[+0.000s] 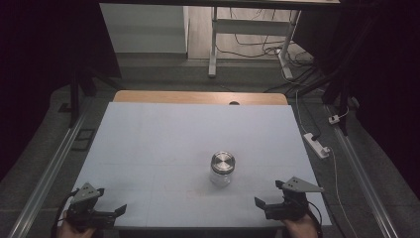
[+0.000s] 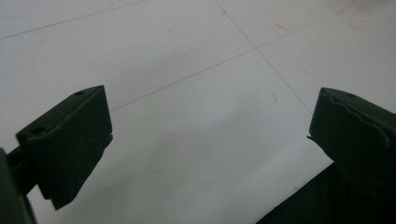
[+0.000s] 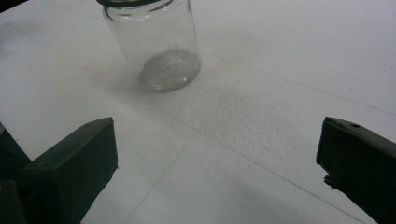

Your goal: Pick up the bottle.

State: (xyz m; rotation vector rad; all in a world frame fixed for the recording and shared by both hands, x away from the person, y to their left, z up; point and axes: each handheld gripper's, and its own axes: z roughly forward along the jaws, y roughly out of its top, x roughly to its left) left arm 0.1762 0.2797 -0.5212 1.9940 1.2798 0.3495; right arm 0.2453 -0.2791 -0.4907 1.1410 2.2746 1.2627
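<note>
- Left gripper [image 1: 110, 202]: jaws spread wide, nothing between them; in the left gripper view only bare white table [image 2: 187, 70] lies ahead. It sits at the near left corner, well apart from the jar.
- Right gripper [image 1: 270, 193]: jaws equally wide, empty. In the right gripper view the jar [image 3: 156, 44] stands ahead and a little left of the gap, not yet between the jaws.
- Jar [image 1: 222, 169]: clear glass, upright, metal lid [image 1: 223, 161] on top, near the middle of the table and nearer the right gripper than the left.
- Step in hand, as I judge it: the approach, before any contact.
- To do it well: bring the right gripper in level and shift it so the jar centres in the gap; glass is slick, so close on the body below the lid, squarely.
- If the lid is to be turned, one gripper should steady the glass low while the other takes the lid rim.
- Risk: a glancing jaw would tip or skid the jar.
</note>
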